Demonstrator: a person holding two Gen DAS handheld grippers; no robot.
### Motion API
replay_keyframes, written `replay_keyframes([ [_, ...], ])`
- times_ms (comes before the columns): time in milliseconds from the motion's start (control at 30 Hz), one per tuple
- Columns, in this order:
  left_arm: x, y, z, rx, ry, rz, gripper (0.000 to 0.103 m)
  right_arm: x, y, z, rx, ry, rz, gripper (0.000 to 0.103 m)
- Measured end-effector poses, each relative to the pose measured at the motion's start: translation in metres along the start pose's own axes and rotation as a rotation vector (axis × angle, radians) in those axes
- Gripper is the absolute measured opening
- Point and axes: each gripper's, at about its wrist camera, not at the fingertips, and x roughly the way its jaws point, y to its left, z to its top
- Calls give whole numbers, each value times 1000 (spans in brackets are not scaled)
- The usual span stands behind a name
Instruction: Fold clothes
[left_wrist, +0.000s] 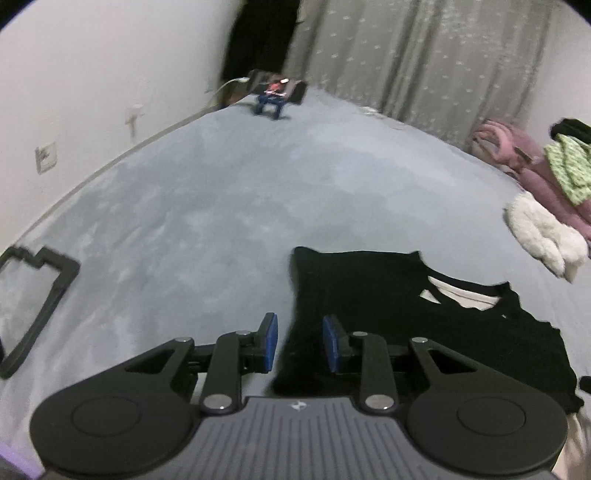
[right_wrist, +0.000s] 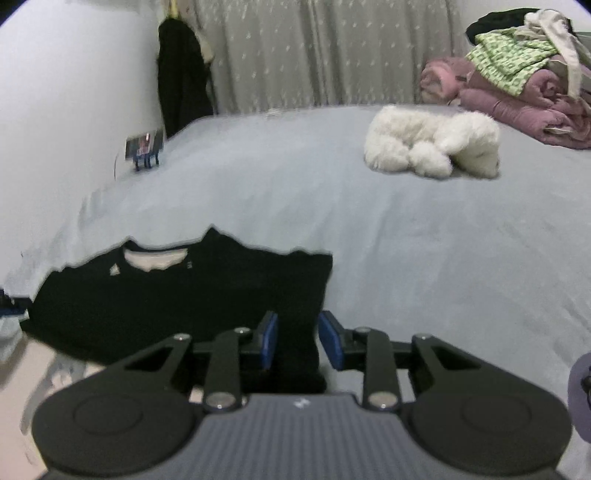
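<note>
- The black knit garment (left_wrist: 388, 314) lay partly folded on the grey bed (left_wrist: 221, 206); more folds seemed left.
- The left tool (left_wrist: 300, 341) pinched its left edge.
- The right tool (right_wrist: 297, 341) pinched its right edge.

Landmark: black top (left_wrist: 388, 295), spread on bed (left_wrist: 221, 192).

- Near hem of top: hidden behind left gripper (left_wrist: 300, 341) body; pad contact with cloth not resolvable.
- Same at right gripper (right_wrist: 297, 339): cloth between blue pads, grip indeterminate through blur.
- Black frame (left_wrist: 33, 295), far left of top: cut off by picture edge.
- Small stand (left_wrist: 273, 96), well beyond top: blurred, too small to identify.
- Pink bedding (left_wrist: 532, 173) and green cloth (left_wrist: 569, 166), right of top: cropped at edge.
- Purple object (right_wrist: 580, 395), right of top: cropped, unidentifiable.
</note>
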Motion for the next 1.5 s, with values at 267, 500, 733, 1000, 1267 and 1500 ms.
replay_keyframes([
  [267,-9,-12,-1,50,-76,-67,28,20,4,3,-31,31,-21,28],
  [500,10,-22,-10,108,-15,-77,28,39,5,17,4,22,45,20],
  [733,21,-20,-13,107,43,-44,25,64,-13,10,45,57,8,2],
  [1000,19,-18,-13,103,48,-47,25,62,3,18,-32,-13,16,11],
  [1267,20,-20,-13,111,51,-41,25,94,-4,28,-51,15,-18,9],
  [1500,18,-16,-11,83,47,-56,25,92,-7,29,-65,-43,-114,15],
])
